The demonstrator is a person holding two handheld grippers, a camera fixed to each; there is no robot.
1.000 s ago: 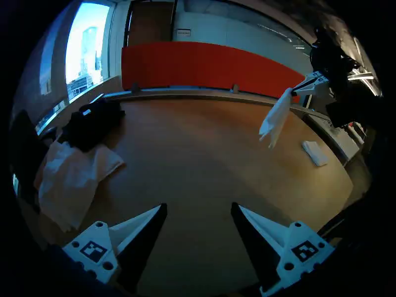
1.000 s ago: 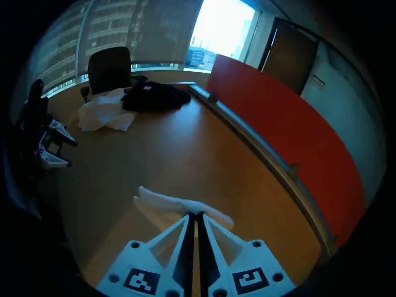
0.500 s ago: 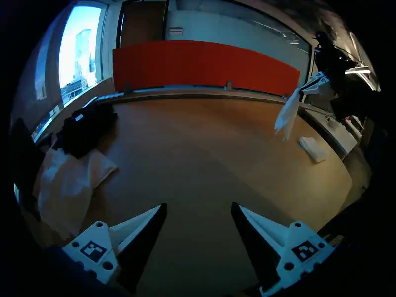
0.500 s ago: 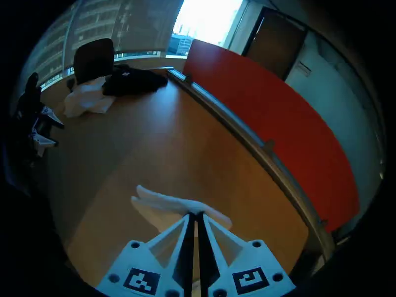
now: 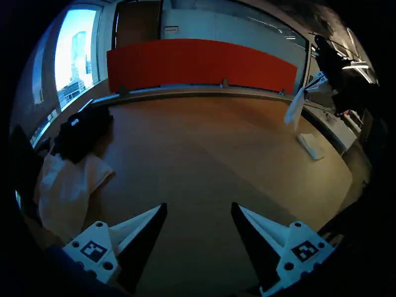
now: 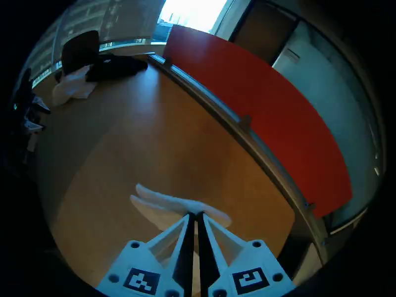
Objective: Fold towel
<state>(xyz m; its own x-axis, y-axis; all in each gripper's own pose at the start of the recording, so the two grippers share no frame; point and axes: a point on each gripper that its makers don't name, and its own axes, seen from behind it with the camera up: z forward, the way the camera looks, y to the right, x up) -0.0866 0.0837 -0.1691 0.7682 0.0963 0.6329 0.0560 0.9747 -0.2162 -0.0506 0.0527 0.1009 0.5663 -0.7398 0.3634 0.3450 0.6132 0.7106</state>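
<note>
My right gripper [image 6: 197, 218] is shut on a white folded towel [image 6: 173, 205], which hangs from its fingers above the wooden table [image 6: 133, 148]. In the left gripper view that same towel [image 5: 294, 110] dangles from the right gripper [image 5: 314, 82] at the far right, above a folded white towel [image 5: 311, 145] lying on the table's right edge. My left gripper [image 5: 198, 213] is open over the bare table [image 5: 208, 148], nothing between its fingers. A heap of pale towels [image 5: 64, 188] lies at the left.
A black garment [image 5: 81, 131] lies beside the pale heap [image 6: 74, 86] near a dark office chair [image 6: 79, 47]. A red partition [image 5: 203, 62] runs along the table's far edge. Windows stand at the left.
The right gripper has carried the hanging towel farther right, toward the folded towel at the table's edge. Its view has swung toward the red partition. The left gripper stays open and nearly still.
</note>
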